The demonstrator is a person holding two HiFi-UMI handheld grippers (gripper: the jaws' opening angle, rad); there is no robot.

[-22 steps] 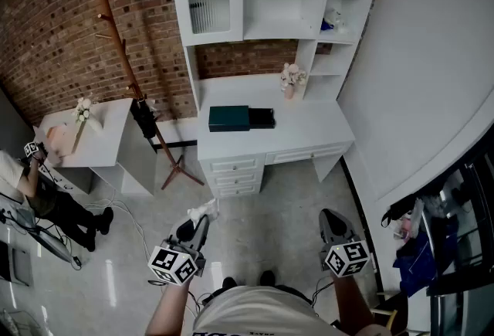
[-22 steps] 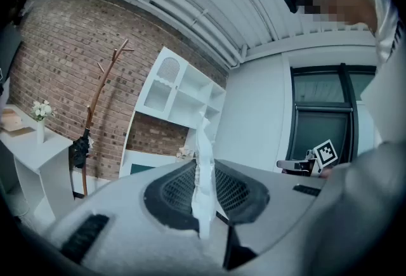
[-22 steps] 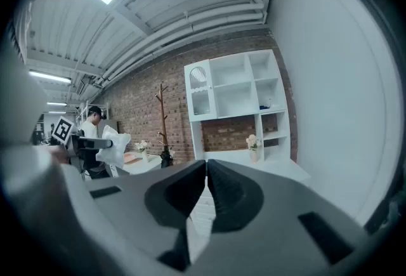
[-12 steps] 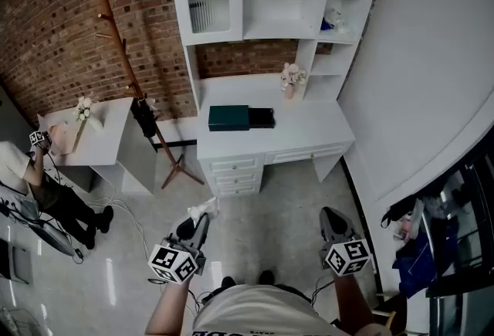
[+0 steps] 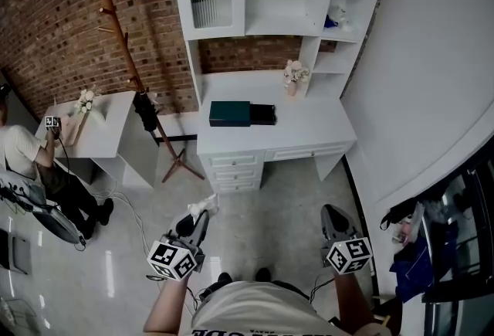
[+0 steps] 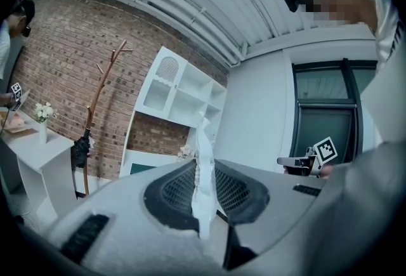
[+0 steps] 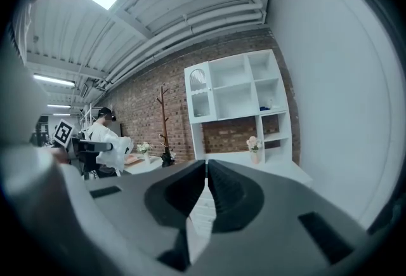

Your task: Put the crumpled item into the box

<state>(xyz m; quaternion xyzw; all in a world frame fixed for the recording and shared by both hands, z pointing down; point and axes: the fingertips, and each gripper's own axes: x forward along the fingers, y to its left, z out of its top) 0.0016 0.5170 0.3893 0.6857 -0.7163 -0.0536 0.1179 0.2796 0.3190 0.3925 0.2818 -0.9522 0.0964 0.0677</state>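
Our left gripper (image 5: 199, 220) is pinched shut on the crumpled item (image 5: 205, 208) (a thin white bit of paper). Our right gripper (image 5: 332, 215) is closed on nothing. The box (image 5: 229, 114) sits far off on the worktop (image 5: 309, 130). If the pinch is weak, the crumpled item could slip out and land on the floor (image 5: 266, 203) on the way.

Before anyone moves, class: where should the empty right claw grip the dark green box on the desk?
Probably from above, across the narrow depth of the dark green box, at its left half: it lies flat on the desk, and a black part juts from its right end.
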